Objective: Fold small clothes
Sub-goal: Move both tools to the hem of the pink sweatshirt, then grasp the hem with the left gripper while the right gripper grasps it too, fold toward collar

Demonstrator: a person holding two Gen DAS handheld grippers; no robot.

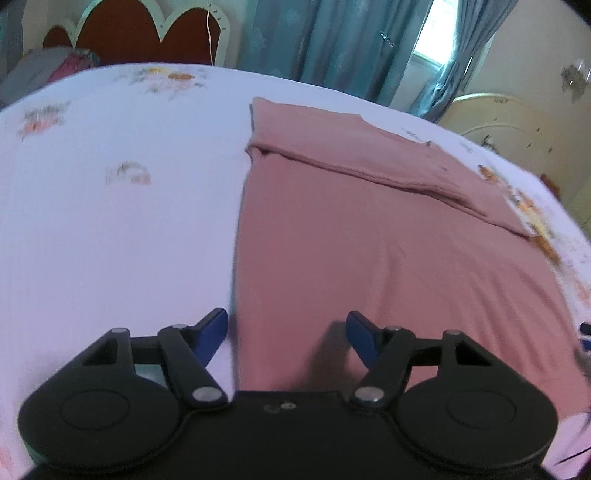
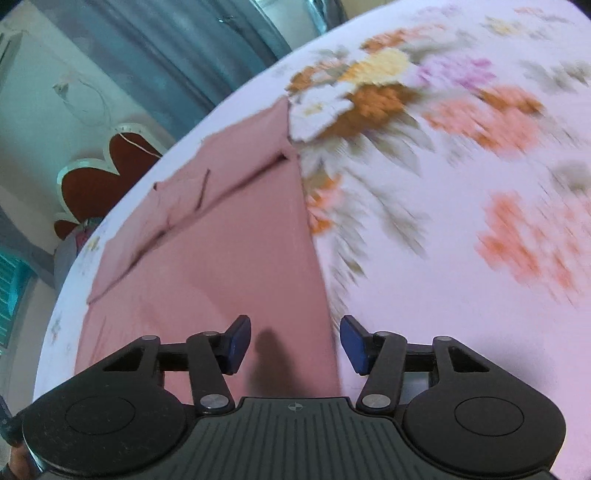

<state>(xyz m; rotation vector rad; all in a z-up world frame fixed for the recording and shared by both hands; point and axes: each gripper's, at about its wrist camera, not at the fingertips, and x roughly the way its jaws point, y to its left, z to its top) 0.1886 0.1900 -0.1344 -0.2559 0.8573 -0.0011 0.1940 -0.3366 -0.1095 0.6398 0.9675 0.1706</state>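
Note:
A dusty-pink garment (image 1: 369,229) lies flat on the bed, with its far part folded over into a band (image 1: 351,155). My left gripper (image 1: 286,334) is open and empty, just above the garment's near left edge. In the right wrist view the same garment (image 2: 221,251) stretches away with its folded band (image 2: 177,206) at the far end. My right gripper (image 2: 293,341) is open and empty over the garment's near right edge.
The bed has a pale lilac sheet with flower prints (image 1: 110,203), also in the right wrist view (image 2: 443,184). A red headboard (image 1: 147,33) stands at the far end, teal curtains (image 1: 332,40) behind. A white cabinet (image 1: 517,122) is at the right.

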